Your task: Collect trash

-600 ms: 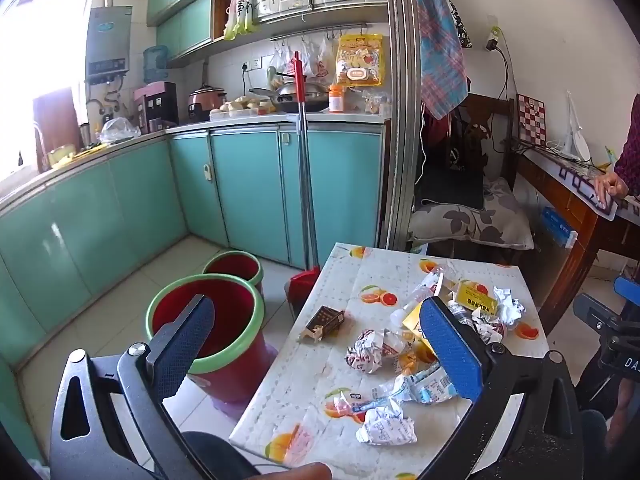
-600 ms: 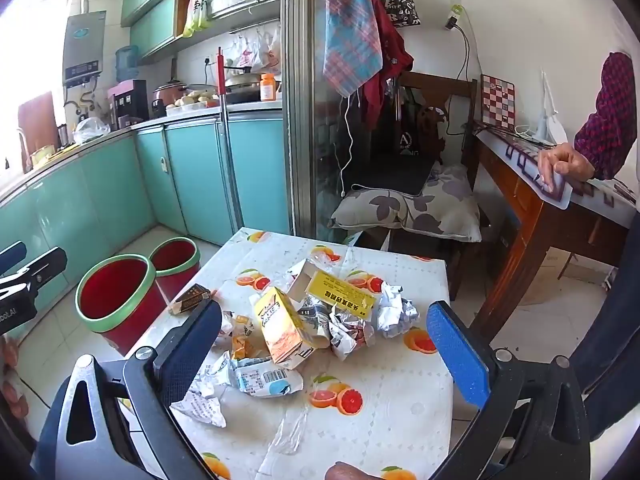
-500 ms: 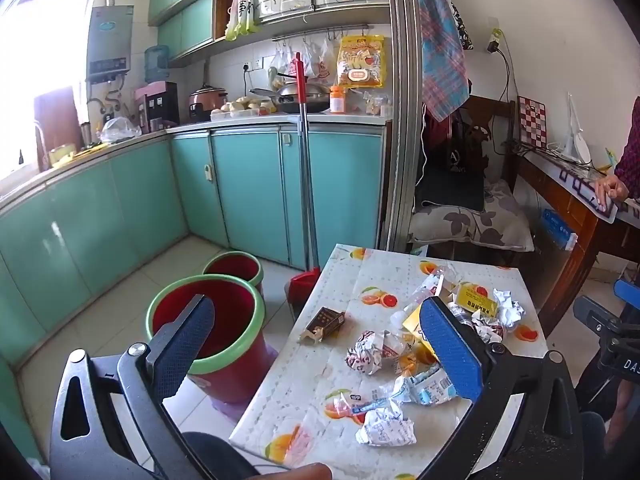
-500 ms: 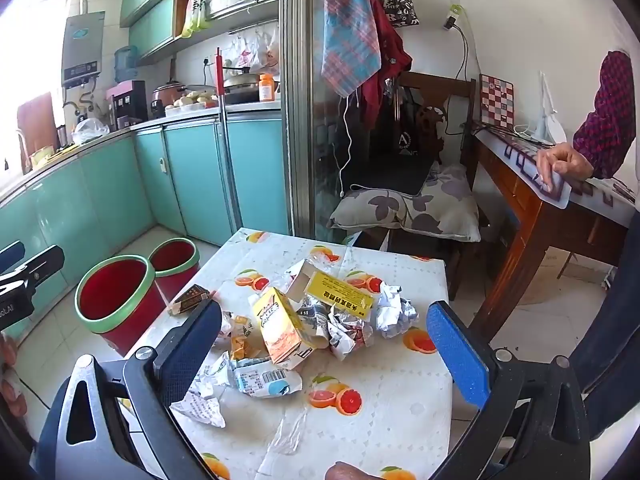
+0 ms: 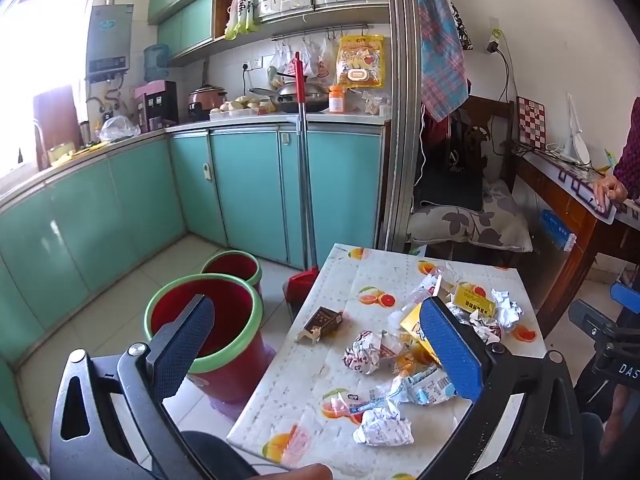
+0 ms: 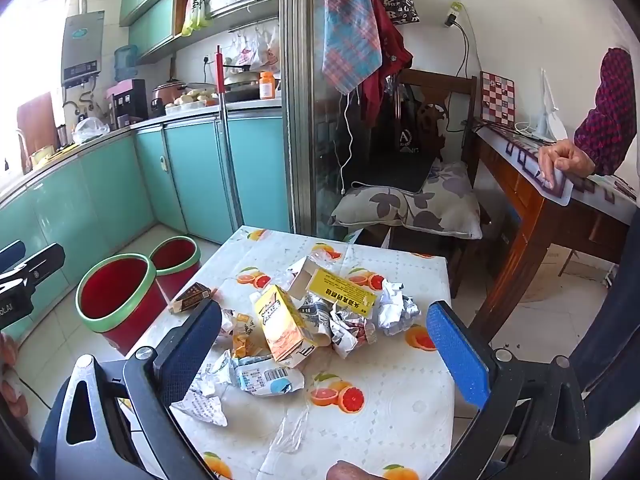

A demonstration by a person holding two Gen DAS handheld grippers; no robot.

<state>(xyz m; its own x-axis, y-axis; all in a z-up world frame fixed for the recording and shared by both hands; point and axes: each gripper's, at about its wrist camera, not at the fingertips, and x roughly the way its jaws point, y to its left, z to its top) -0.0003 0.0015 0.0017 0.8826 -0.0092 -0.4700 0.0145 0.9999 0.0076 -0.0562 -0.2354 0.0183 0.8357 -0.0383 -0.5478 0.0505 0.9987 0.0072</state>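
Both tools, the left tool (image 5: 320, 344) and the right tool (image 6: 332, 344), hang released and empty above a small worktop (image 6: 416, 396) covered in orange-print oilcloth. A heap of trash lies mid-worktop: a yellow drink carton (image 6: 286, 328), a flattened yellow box (image 6: 342, 292), crumpled silver foil wrappers (image 6: 396, 308) and a white-and-blue packet (image 6: 268, 378). A brown cardboard packet (image 5: 322, 322) sits near the left edge, beside two red green-rimmed buckets (image 5: 224, 328) on the floor.
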